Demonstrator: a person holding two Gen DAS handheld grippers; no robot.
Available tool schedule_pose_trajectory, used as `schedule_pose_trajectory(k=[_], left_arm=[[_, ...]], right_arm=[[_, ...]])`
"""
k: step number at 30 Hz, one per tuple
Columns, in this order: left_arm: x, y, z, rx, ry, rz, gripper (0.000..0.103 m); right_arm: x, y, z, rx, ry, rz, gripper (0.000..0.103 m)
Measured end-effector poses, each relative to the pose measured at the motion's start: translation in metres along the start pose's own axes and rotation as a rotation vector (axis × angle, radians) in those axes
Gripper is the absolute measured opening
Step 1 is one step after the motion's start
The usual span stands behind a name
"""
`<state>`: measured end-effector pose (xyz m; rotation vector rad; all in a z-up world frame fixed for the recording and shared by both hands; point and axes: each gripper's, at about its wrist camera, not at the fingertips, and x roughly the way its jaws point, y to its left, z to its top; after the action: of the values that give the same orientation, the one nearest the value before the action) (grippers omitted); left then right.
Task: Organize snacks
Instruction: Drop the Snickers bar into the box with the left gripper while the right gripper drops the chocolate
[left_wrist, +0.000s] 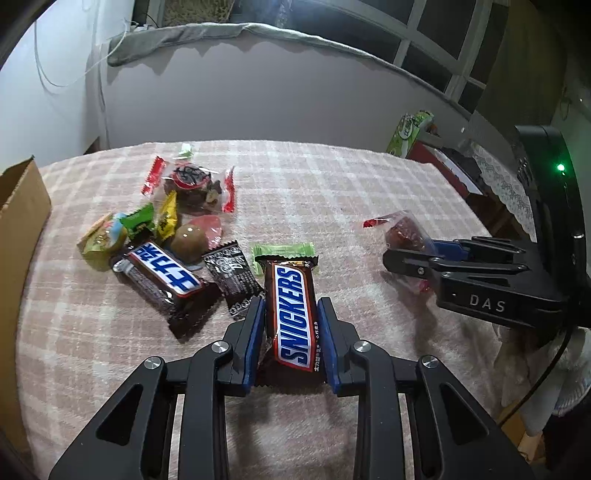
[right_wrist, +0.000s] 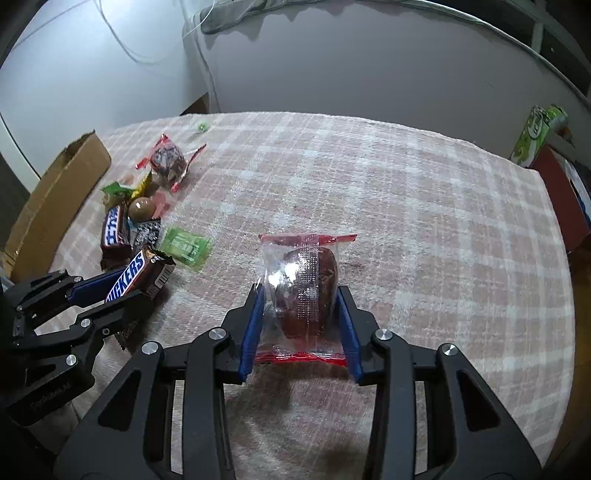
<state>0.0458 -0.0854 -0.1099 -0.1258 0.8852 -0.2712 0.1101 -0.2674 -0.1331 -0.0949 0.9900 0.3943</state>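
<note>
Right of the cardboard box (left_wrist: 22, 206), the left gripper (left_wrist: 291, 314) pinches the Snickers bar (left_wrist: 293, 314) by its sides; farther right, the right gripper (right_wrist: 301, 299) clamps a clear-wrapped date (right_wrist: 303, 288), seemingly both for sorting.

A pink plaid cloth (left_wrist: 332, 177) covers the table. Behind the table stands a pale wall (left_wrist: 240, 99), with dark-paned windows (left_wrist: 436, 40) above it, right of centre.

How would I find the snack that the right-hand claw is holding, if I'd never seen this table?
Start at the pink plaid tablecloth and look right of the candy pile, away from the cardboard box. There the right gripper clamps a clear packet with red ends. Alone among the snacks, it shows a dark red dried fruit inside and lies apart from the pile.
</note>
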Motion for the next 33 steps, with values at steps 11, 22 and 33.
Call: schedule_pose_trajectory(k=[11,22,33], left_arm=[[-0.049,0.018,0.014,-0.025,-0.121,0.016,0.027],[-0.107,0.072,0.026,-0.106,-0.252,0.079,0.027],[-0.15,0.154,0.021,-0.248,-0.317,0.191,0.027]], right_arm=[[-0.042,0.026,0.012,-0.015,-0.087,0.052,0.04],[-0.061,0.098,0.046,-0.089,-0.168,0.163,0.04],[-0.048,0.192,0.089,-0.197,-0.163,0.276,0.04]])
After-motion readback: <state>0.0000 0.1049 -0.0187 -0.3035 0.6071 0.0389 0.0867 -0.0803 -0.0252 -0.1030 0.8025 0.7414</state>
